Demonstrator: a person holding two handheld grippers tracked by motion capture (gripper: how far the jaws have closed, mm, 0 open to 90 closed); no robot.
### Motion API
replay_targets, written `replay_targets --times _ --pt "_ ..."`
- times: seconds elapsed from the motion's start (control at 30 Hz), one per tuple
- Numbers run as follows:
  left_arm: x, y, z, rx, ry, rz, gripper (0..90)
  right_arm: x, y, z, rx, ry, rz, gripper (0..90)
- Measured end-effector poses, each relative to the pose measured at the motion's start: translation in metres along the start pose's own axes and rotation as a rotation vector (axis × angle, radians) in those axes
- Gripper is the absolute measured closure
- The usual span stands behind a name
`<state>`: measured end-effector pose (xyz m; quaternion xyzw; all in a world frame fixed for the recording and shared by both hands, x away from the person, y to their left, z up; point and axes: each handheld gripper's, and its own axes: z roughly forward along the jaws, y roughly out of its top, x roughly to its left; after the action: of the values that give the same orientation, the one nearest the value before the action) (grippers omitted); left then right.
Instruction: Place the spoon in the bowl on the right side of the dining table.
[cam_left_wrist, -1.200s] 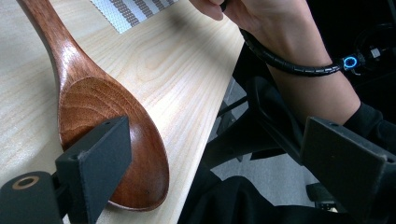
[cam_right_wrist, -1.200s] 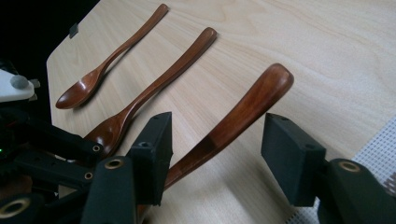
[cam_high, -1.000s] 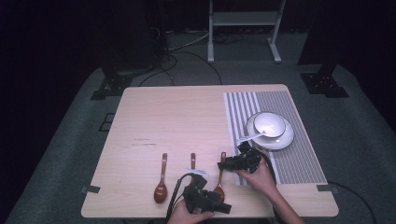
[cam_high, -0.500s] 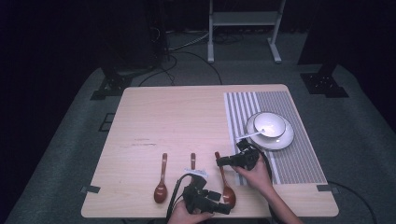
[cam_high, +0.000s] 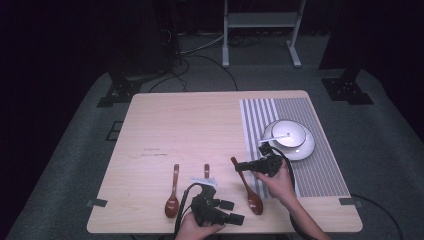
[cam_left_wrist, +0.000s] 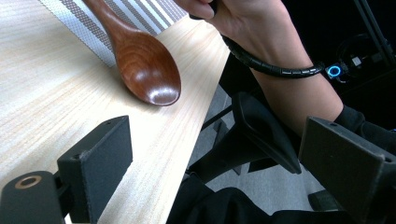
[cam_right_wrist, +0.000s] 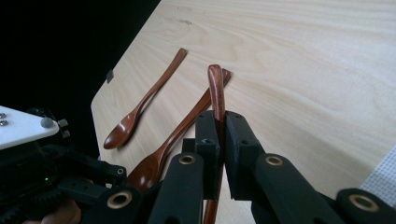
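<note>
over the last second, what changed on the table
The right gripper, shut on the handle of a wooden spoon, drew back from the bowl toward the person. The left gripper and the other two spoons stayed put.

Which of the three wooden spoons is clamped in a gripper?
The rightmost spoon, nearest the striped mat: the right gripper is shut on its handle. The other two lie free on the table.

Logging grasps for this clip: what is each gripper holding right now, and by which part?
The right gripper is shut on a wooden spoon, clamped on its handle, its bowl near the table's front edge. The left gripper is open and holds nothing.
</note>
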<state>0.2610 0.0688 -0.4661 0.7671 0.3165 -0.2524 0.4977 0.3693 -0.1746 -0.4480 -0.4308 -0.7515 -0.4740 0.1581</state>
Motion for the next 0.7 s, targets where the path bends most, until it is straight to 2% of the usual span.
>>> replay_targets --times 0.37,0.7 --pt "-0.002 0.001 -0.003 -0.015 0.009 0.003 8.5 0.001 0.013 -0.013 -0.047 -0.017 0.012 84.3" --pt "-0.001 0.002 -0.006 -0.023 0.015 0.008 8.5 -0.006 0.026 -0.026 -0.09 -0.022 0.043 84.3"
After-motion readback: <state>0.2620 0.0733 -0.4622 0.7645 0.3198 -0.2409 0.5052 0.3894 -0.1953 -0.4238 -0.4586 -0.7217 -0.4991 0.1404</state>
